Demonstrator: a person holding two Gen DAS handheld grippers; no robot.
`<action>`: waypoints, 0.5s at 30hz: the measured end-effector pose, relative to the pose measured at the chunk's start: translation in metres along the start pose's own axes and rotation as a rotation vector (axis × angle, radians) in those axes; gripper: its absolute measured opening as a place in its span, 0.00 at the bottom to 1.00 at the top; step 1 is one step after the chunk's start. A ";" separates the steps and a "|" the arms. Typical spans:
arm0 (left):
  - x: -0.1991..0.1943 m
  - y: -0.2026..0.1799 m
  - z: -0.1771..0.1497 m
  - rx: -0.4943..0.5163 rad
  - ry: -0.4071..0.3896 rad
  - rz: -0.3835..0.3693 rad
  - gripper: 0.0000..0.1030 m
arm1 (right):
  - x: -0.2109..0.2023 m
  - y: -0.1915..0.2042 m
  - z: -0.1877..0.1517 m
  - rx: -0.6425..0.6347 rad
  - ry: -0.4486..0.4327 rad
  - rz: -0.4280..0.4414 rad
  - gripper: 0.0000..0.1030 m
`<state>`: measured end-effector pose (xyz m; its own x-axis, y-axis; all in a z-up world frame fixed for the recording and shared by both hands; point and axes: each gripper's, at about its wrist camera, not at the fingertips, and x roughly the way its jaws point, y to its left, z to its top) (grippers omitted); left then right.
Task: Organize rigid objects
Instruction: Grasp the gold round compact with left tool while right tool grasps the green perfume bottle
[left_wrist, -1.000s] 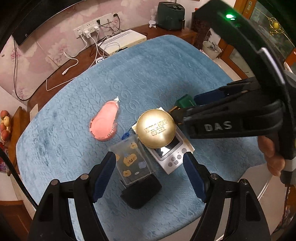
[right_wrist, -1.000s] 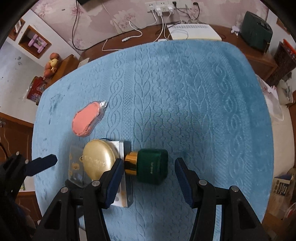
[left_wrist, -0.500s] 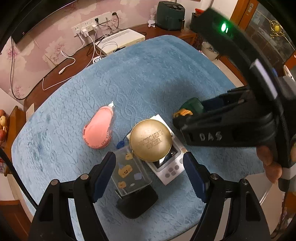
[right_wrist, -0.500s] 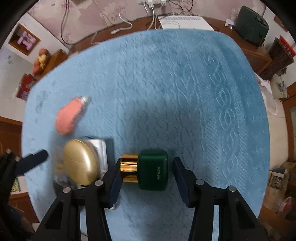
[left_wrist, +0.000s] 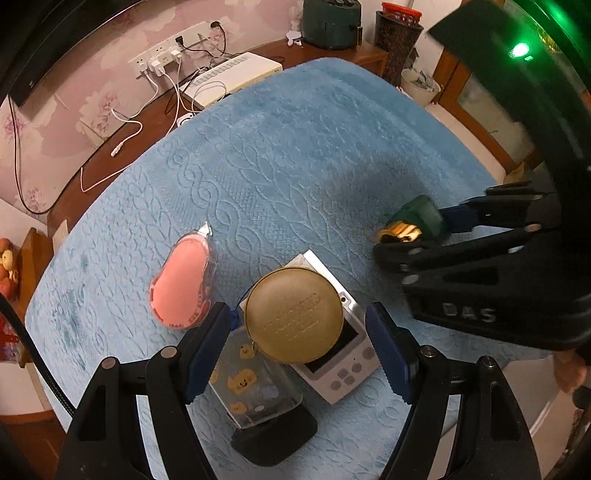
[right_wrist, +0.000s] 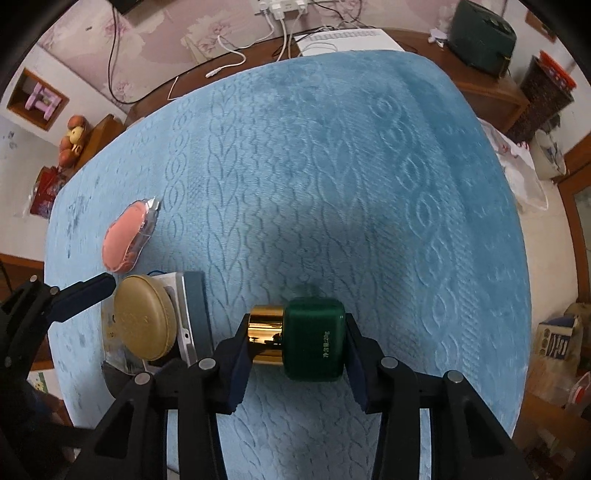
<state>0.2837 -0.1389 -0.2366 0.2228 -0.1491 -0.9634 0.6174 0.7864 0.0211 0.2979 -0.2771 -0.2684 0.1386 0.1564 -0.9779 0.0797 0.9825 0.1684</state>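
While my right tongs (right_wrist: 295, 350) are clamping the green jar (right_wrist: 314, 345) by cap and base, it's risking slipping. Left tongs (left_wrist: 297, 347) are hanging apart over the gold tin (left_wrist: 293, 319), risking knocking it.

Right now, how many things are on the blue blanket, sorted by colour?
Pink: 1, correction tape dispenser
Gold: 1, round case
Green with gold cap: 1, jar, between the right gripper's fingers
Silver-white: 1, handheld device
Clear: 1, stickered box
Black: 1, base
Total: 6
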 end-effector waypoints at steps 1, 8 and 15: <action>0.002 0.000 0.000 0.005 0.004 0.008 0.75 | -0.002 -0.004 -0.001 0.003 -0.001 0.000 0.44; 0.005 -0.004 0.003 0.023 0.009 0.019 0.57 | -0.007 -0.016 -0.007 0.020 -0.007 -0.001 0.43; -0.002 -0.009 -0.001 0.036 -0.020 0.052 0.57 | -0.023 -0.022 -0.020 0.025 -0.025 0.020 0.43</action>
<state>0.2766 -0.1451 -0.2350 0.2698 -0.1211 -0.9553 0.6312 0.7714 0.0805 0.2729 -0.2999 -0.2526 0.1649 0.1729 -0.9710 0.1015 0.9763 0.1911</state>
